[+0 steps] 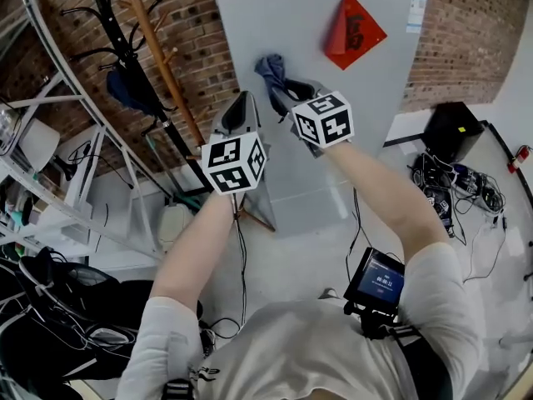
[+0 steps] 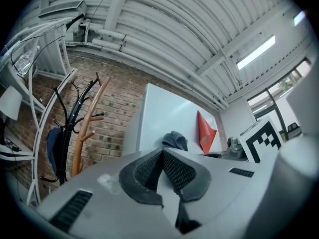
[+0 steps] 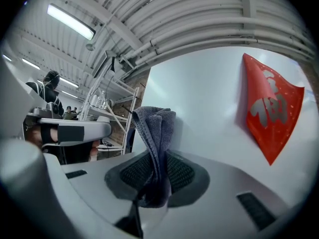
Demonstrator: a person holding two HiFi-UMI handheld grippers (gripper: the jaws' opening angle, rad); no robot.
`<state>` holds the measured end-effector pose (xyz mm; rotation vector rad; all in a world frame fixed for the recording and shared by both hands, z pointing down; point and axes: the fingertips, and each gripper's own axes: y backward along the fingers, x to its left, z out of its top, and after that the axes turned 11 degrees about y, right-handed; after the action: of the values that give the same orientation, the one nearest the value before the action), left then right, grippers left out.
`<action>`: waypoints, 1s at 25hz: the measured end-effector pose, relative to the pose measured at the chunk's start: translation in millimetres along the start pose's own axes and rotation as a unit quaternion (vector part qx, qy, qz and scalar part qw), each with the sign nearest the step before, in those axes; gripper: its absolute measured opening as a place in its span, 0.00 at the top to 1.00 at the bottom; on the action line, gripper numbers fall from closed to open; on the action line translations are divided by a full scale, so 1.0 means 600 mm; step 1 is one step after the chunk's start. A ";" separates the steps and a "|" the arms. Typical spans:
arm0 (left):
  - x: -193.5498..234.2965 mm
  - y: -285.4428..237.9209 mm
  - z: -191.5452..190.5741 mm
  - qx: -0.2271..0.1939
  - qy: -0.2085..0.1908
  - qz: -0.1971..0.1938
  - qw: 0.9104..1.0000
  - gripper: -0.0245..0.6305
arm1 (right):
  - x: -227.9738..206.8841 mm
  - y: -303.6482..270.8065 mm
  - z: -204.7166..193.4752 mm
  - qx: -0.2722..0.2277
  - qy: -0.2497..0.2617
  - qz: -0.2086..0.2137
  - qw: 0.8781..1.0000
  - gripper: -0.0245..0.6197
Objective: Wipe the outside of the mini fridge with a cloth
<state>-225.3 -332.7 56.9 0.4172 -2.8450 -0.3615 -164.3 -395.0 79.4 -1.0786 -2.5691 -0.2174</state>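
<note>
The mini fridge (image 1: 333, 132) is a pale grey-white box standing against a brick wall, with a red diamond sticker (image 1: 354, 30) on its face. My right gripper (image 1: 285, 90) is shut on a blue-grey cloth (image 1: 271, 67) and holds it against the upper left of the fridge face. In the right gripper view the cloth (image 3: 155, 128) stands up folded from between the pads, touching the fridge (image 3: 214, 103) left of the sticker (image 3: 271, 108). My left gripper (image 1: 242, 107) hovers by the fridge's left edge, shut and holding nothing. The left gripper view shows its pads meeting (image 2: 162, 153), with the cloth (image 2: 174, 139) beyond them.
A wooden coat rack (image 1: 154, 48) with a dark garment stands left of the fridge. White metal shelving (image 1: 50, 140) fills the far left. A black box (image 1: 454, 127) and tangled cables (image 1: 454, 186) lie on the floor to the right.
</note>
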 end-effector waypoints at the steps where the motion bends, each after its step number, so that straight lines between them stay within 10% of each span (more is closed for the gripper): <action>1: -0.010 -0.006 -0.007 0.000 0.001 0.000 1.000 0.96 | -0.009 0.008 -0.008 0.001 0.003 0.000 1.000 0.83; 25: -0.213 -0.159 -0.103 0.031 0.004 -0.029 0.999 0.96 | -0.236 0.146 -0.107 0.018 0.025 -0.027 0.999 0.83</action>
<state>-66.2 -394.5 63.1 0.5125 -2.8471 -0.2816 6.9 -444.9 87.0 -0.9793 -2.5498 -0.2085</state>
